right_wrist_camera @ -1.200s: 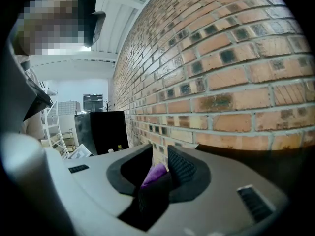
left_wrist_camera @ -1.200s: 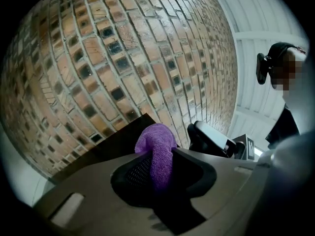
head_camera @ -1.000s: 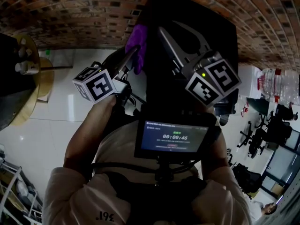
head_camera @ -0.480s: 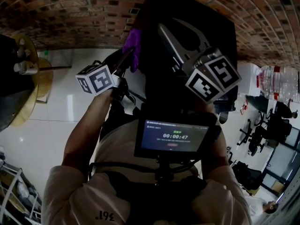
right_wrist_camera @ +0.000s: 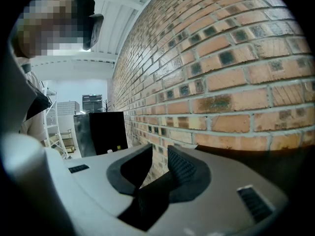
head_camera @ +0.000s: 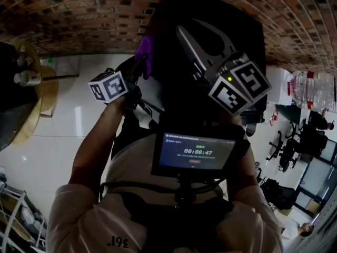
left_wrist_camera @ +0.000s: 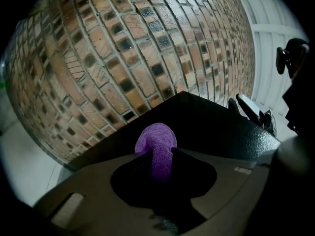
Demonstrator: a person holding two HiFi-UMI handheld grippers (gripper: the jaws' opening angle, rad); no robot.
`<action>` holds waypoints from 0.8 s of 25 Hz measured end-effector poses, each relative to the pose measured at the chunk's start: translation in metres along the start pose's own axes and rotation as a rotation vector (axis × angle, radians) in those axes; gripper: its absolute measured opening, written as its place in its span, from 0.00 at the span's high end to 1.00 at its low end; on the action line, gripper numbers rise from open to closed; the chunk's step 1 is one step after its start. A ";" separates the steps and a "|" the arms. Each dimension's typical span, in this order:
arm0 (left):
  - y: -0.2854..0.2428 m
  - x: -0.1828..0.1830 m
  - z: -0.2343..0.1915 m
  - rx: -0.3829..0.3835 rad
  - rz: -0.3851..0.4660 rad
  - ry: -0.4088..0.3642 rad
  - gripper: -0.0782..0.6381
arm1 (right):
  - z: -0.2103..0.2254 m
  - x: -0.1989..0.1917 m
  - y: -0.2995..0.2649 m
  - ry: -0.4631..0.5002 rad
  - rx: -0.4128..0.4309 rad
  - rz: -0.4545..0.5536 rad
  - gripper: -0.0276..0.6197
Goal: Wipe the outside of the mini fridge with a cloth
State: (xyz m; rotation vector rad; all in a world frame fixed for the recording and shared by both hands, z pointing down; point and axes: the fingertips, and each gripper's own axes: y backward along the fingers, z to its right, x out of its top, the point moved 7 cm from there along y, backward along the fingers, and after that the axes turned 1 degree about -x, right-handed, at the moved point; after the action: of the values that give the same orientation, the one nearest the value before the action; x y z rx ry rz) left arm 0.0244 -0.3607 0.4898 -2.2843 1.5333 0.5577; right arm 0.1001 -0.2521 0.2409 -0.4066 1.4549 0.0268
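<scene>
The black mini fridge [head_camera: 231, 20] stands against the brick wall, seen from above in the head view. My left gripper [head_camera: 142, 63] is shut on a purple cloth [head_camera: 146, 49] and holds it at the fridge's left side. In the left gripper view the cloth [left_wrist_camera: 156, 146] bulges out past the jaws of the left gripper [left_wrist_camera: 160, 156], right at the fridge's dark edge [left_wrist_camera: 211, 127]. My right gripper [head_camera: 188, 26] hovers over the fridge top, with a gap between its jaws. The right gripper view shows the right gripper [right_wrist_camera: 160, 163] holding nothing and pointing along the wall.
A brick wall [head_camera: 79, 15] runs behind the fridge. A round wooden table [head_camera: 31, 96] with small bottles is at the left. Large water bottles [head_camera: 310, 96] and exercise machines [head_camera: 289, 152] are at the right. A screen [head_camera: 197, 152] hangs on the person's chest.
My left gripper has sunk lower along the fridge's left side, taking the purple cloth with it. The right gripper has stayed where it was.
</scene>
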 end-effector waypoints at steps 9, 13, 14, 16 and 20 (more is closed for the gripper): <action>-0.004 -0.024 -0.047 0.075 -0.038 0.008 0.74 | 0.001 -0.001 0.000 0.022 0.003 -0.005 0.82; -0.004 -0.035 -0.064 0.110 -0.074 0.008 0.74 | 0.001 0.000 -0.001 0.022 0.002 0.001 0.82; -0.004 -0.038 -0.068 0.119 -0.081 0.010 0.74 | 0.000 0.000 -0.001 0.019 0.000 0.000 0.82; -0.006 -0.043 -0.078 0.137 -0.093 0.012 0.74 | 0.000 0.000 -0.001 0.009 -0.005 -0.002 0.82; -0.010 -0.052 -0.097 0.179 -0.129 -0.014 0.74 | 0.001 -0.001 0.000 0.032 0.004 -0.004 0.82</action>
State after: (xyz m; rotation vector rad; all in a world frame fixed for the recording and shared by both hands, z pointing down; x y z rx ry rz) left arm 0.0289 -0.3618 0.5997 -2.2179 1.3588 0.3843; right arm 0.1009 -0.2516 0.2420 -0.4082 1.4852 0.0137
